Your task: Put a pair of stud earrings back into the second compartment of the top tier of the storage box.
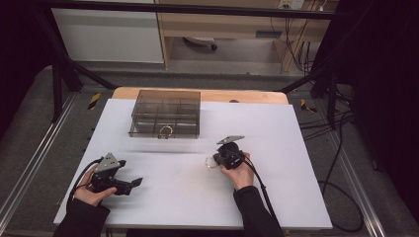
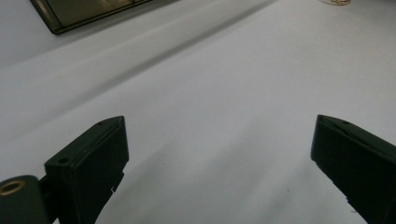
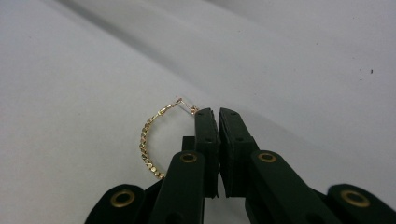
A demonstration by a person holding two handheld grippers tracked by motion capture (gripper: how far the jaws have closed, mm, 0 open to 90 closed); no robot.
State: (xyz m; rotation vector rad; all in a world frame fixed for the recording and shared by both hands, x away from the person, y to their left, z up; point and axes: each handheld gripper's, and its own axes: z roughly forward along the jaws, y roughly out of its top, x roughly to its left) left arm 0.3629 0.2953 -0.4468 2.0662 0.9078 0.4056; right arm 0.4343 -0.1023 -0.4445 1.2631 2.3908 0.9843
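Note:
A gold beaded hoop earring (image 3: 148, 140) lies on the white table top (image 1: 188, 192) just left of my right gripper (image 3: 214, 112). That gripper's jaws are shut, and the hoop's thin wire end runs in at the left jaw's tip; the rest of the hoop passes under the jaws. From above, the hoop earring (image 1: 212, 162) sits at the tip of the right gripper (image 1: 220, 159). My left gripper (image 1: 131, 183) rests at the front left, open with nothing between its jaws (image 2: 219, 135). A second gold hoop (image 1: 165, 131) sits in the front row of the box.
A smoky clear compartment box (image 1: 165, 114) stands at the back of the table, left of centre; its corner (image 2: 93, 9) is in the left gripper view. A wooden strip (image 1: 197, 94) edges the far side. Cables trail on the floor at right.

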